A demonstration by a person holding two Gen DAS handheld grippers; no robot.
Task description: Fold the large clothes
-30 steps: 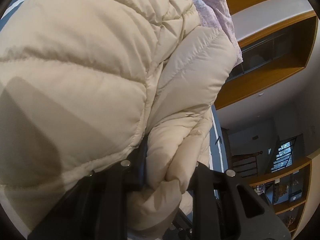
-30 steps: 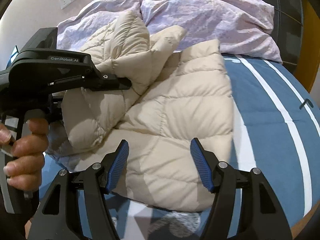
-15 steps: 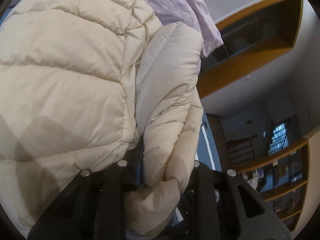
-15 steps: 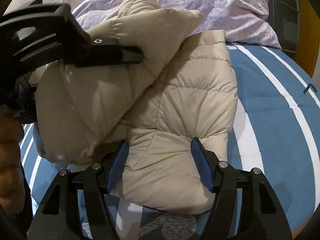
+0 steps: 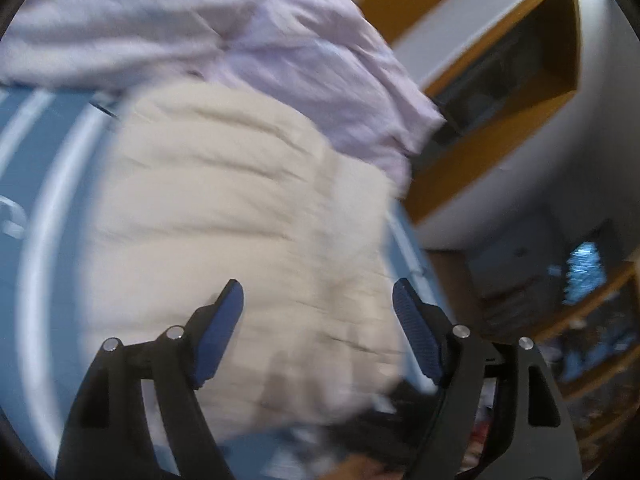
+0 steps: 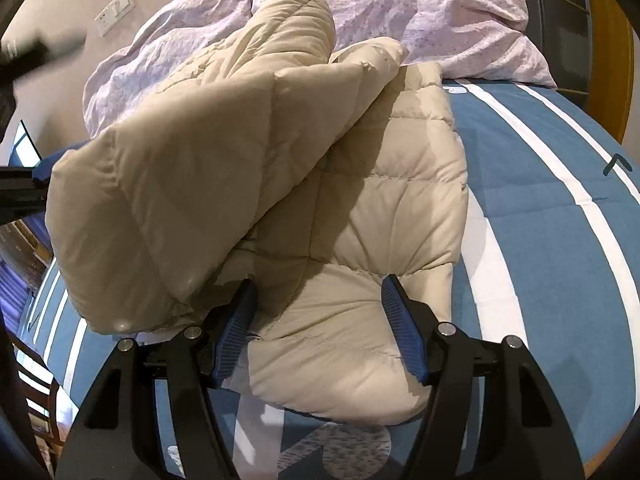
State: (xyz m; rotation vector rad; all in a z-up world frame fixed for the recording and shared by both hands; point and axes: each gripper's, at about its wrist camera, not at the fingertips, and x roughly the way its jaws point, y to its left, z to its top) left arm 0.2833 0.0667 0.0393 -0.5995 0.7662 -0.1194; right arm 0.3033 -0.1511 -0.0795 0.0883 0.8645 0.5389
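A cream quilted down jacket (image 6: 360, 208) lies on the blue bed cover (image 6: 560, 240), with one half folded over and slumping on top of the other (image 6: 180, 184). My right gripper (image 6: 316, 320) is open and empty, its blue pads on either side of the jacket's near edge. My left gripper (image 5: 318, 312) is open and empty above the jacket (image 5: 240, 208); this view is blurred by motion. The left gripper's body shows at the left edge of the right wrist view (image 6: 20, 196).
Lilac pillows (image 6: 420, 12) lie at the head of the bed behind the jacket. White stripes (image 6: 600, 216) cross the blue cover. Wooden shelves (image 5: 500, 92) line the wall to the right. A wall socket (image 6: 114, 12) sits above the pillows.
My left gripper has opened and let go of the jacket's fold, then pulled back. The released half now rests on the other half. My right gripper has stayed open and moved slightly closer.
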